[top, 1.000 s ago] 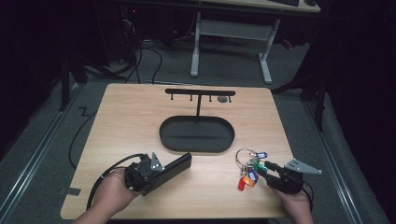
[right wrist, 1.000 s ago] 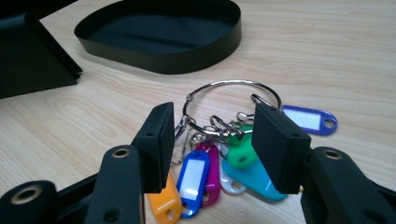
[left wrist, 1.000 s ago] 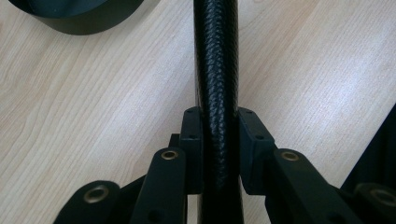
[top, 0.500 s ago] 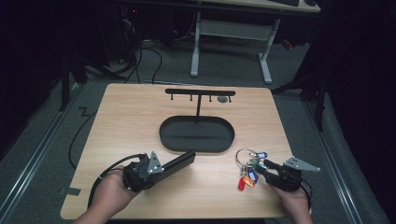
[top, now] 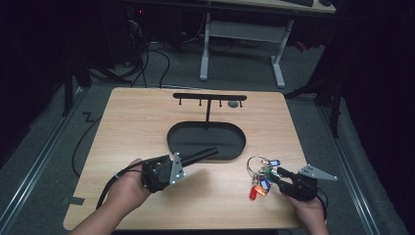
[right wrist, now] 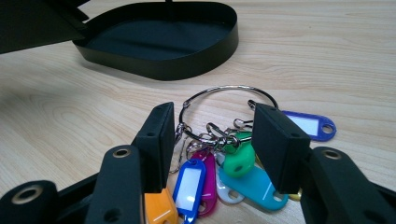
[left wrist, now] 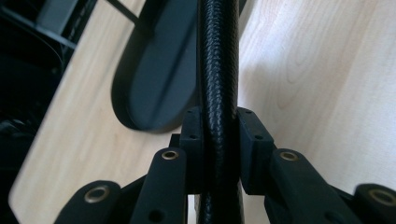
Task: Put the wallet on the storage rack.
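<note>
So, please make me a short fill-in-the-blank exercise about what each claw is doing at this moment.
1. The left claw is shut on a black ____.
2. The right claw is ____ around the key ring.
3. The key ring lies on the ____ table.
4. The oval tray is ____ in colour.

Missing words: strap; open; wooden; black

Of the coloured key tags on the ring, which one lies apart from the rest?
The dark blue tag with the white label: it lies alone beyond the right gripper, right of the metal ring, while the others bunch between the open jaws.
</note>
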A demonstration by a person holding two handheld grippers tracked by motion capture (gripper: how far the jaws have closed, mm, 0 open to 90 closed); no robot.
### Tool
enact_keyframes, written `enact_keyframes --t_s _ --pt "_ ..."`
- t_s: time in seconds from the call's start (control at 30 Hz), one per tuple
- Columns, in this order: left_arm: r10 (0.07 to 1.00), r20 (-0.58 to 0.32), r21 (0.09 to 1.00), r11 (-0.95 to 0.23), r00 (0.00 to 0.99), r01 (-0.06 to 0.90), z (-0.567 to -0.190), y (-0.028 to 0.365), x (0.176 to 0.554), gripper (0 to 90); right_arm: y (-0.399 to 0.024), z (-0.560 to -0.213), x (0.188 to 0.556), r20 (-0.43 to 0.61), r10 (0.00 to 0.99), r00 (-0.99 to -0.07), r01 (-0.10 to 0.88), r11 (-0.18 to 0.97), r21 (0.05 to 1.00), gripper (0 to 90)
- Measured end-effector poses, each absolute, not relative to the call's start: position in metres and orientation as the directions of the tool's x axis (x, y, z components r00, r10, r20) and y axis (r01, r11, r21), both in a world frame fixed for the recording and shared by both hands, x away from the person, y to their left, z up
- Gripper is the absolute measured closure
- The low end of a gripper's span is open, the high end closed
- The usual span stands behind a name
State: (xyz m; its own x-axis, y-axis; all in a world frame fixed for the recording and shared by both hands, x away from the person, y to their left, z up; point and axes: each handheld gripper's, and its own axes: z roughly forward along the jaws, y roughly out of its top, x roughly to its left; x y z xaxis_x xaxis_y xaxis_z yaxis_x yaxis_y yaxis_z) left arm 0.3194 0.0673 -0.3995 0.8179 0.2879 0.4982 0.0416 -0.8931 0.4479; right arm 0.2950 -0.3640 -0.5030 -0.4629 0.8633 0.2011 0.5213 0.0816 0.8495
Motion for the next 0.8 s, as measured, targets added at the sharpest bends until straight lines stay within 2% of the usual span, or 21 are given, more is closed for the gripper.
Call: enact_keyframes --t_s 0.23,0.47,0.8 --pt "0.178 0.613 0.372 -0.924 0.77 -0.082 -0.398 0.045 0.341 74.8 -0.369 -0.504 0.287 0.202 0.871 -0.448 0.525 0.073 0.848 49.7" --pt "0.127 0.652 0.351 -0.924 0.748 -0.15 -0.407 0.031 0.364 74.6 -0.377 -0.503 0.281 0.206 0.879 -0.429 0.521 0.055 0.852 49.8" --pt "0.092 0.693 0.325 -0.925 0.716 -0.196 -0.417 0.013 0.394 74.5 -0.38 -0.503 0.277 0.209 0.882 -0.422 0.521 0.047 0.853 49.8"
